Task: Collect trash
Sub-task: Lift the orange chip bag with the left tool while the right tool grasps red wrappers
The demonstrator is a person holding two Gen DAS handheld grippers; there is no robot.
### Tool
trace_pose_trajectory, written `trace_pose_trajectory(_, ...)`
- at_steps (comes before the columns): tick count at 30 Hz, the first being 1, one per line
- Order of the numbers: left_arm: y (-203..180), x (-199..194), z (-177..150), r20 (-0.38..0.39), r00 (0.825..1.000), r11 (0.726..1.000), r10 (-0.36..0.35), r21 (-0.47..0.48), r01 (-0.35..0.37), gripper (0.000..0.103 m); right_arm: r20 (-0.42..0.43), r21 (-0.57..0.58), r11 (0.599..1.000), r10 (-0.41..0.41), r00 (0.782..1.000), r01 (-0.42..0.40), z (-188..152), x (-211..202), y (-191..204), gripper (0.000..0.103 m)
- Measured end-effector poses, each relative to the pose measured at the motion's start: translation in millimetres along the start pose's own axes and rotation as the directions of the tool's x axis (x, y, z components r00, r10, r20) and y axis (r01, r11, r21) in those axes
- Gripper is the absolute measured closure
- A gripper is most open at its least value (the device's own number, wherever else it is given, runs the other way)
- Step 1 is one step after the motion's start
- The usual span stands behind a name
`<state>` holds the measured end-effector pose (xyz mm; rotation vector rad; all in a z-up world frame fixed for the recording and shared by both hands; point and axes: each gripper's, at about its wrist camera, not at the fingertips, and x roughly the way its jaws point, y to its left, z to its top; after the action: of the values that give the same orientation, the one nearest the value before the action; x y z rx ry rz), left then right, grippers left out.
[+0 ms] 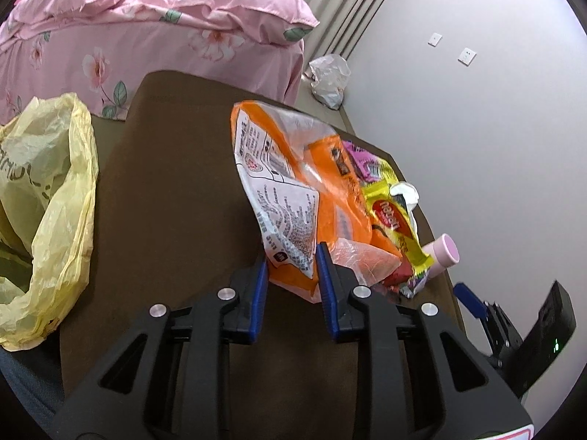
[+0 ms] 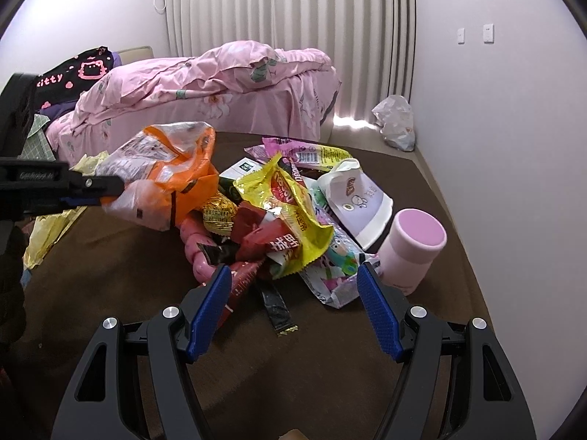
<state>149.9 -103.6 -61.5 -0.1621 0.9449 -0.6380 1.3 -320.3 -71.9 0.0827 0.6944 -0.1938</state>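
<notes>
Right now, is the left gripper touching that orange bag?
Touching. In the left wrist view the left gripper has its blue pads closed on the lower edge of the orange bag; the right wrist view shows the bag pinched and lifted.

Surfaces: mostly crinkled plastic film on matt brown cloth.

Table cover (image 2: 110,293): brown fabric, matt, soft-looking. Orange snack bag (image 1: 293,198): thin glossy plastic film, part clear, creased. Yellow wrapper (image 2: 290,201): shiny foil-like plastic, crumpled. Yellow bag (image 1: 47,201): thin semi-translucent plastic, wrinkled, low gloss. Pink cup (image 2: 414,245): smooth matt plastic. Left gripper (image 1: 291,267) and right gripper (image 2: 293,286): black matt plastic bodies, blue textured pads (image 2: 211,304), bright metal pins. Bed quilt (image 2: 220,73): pink floral cloth, rumpled, matt. White bag (image 2: 396,121) by the wall: crinkled plastic.
</notes>
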Motion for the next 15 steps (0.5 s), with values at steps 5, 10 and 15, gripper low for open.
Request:
trace_pose_trajectory(5, 18.3, -5.4, -10.5, -0.073, 0.996, 0.999, -0.046, 0.020, 0.047, 0.079, -0.023, -0.001, 1.000, 0.027, 0.999, -0.027, 4.3, 7.6, 8.9, 0.036)
trace_pose_trajectory(10, 26.3, -22.0, -17.1, -0.071, 0.996, 0.997, -0.048, 0.058, 0.052, 0.079, -0.065, 0.052, 0.998, 0.050, 0.997, -0.047, 10.2, 31.8, 15.0, 0.038)
trace_pose_trajectory(15, 21.9, -36.8, -19.1, -0.044, 0.998, 0.989, -0.040, 0.140, 0.046, 0.078, -0.060, 0.065, 0.997, 0.044, 0.997, -0.040, 24.8, 48.5, 11.3, 0.039)
